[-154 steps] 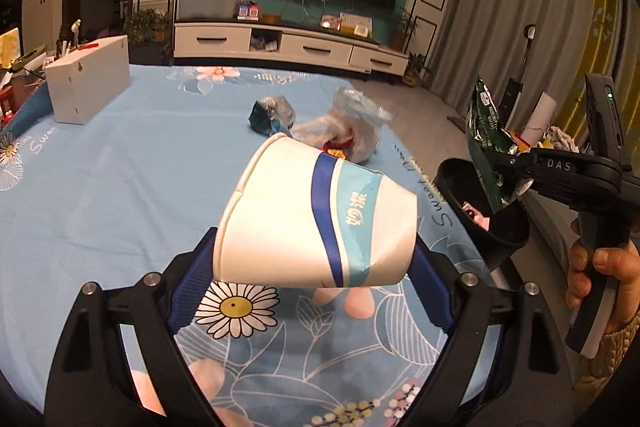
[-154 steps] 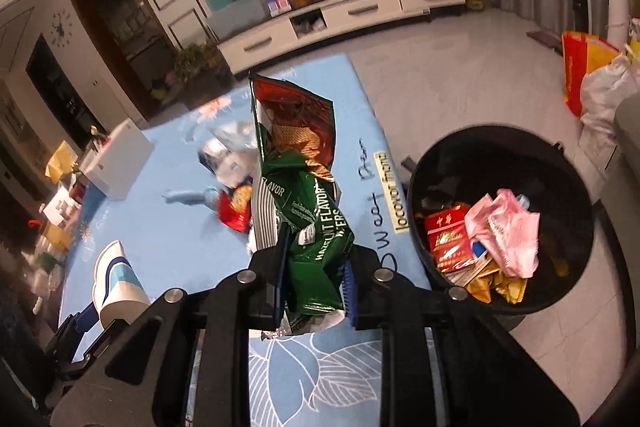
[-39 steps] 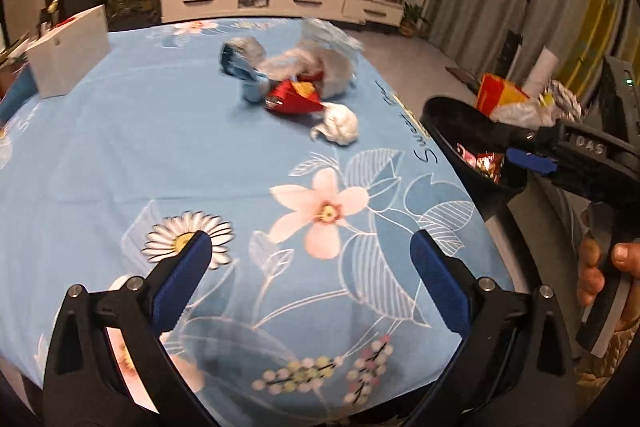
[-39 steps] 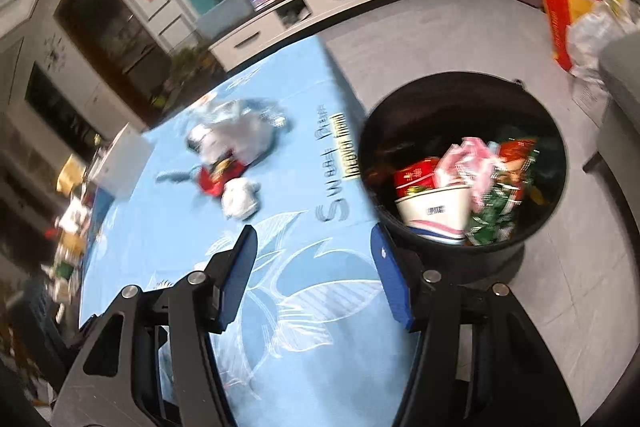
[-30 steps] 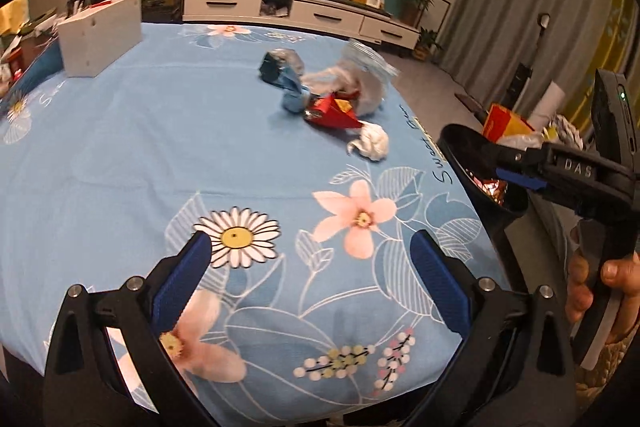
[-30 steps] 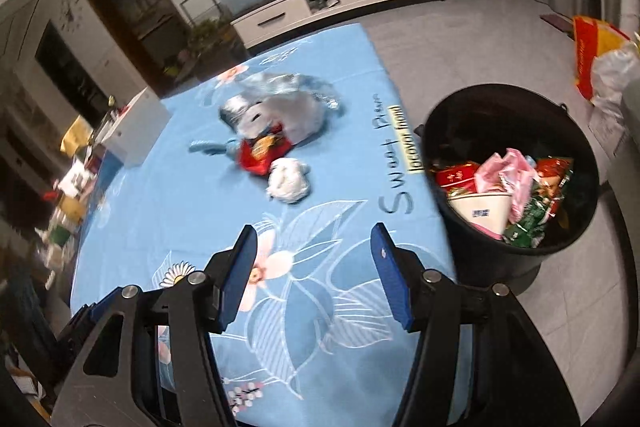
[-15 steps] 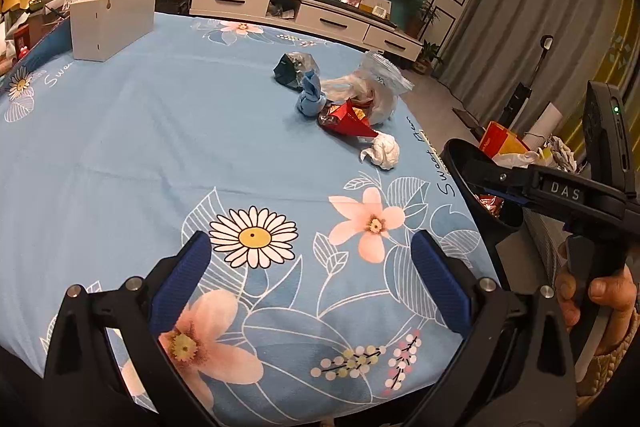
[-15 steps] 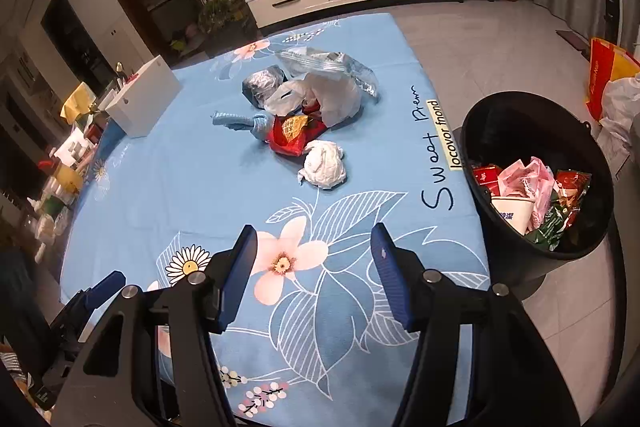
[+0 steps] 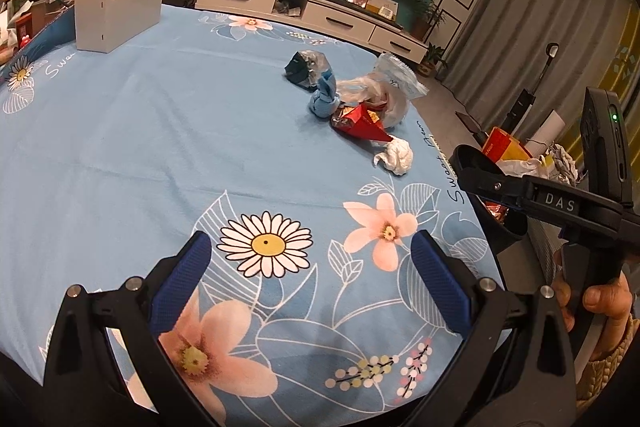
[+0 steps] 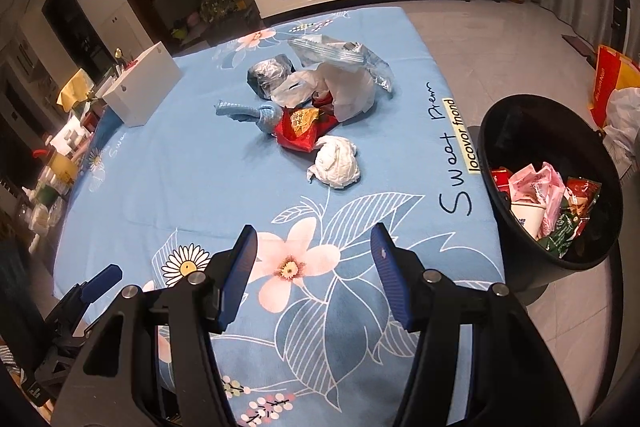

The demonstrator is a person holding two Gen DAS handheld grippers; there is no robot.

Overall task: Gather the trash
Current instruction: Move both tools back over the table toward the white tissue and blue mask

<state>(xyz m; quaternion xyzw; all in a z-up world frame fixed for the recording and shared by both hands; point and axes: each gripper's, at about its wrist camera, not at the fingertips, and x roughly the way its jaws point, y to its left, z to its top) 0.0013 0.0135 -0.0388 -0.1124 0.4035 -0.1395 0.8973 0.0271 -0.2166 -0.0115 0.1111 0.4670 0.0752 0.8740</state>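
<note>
Both the left gripper (image 9: 310, 279) and the "DAS"-marked right gripper (image 10: 314, 269) gape empty above the blue floral tablecloth (image 10: 192, 187) lettered "Sweet".

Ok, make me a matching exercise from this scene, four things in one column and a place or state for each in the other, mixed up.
Things:
1. white tissue wad
2. paper cup
3. white box
4. right gripper

Places or states:
A. inside the black bin
B. open, holding nothing
C. far side of the tablecloth
D. pile piece nearest the grippers

Pairs: 1-D, 2-A, 3-C, 4-B
</note>
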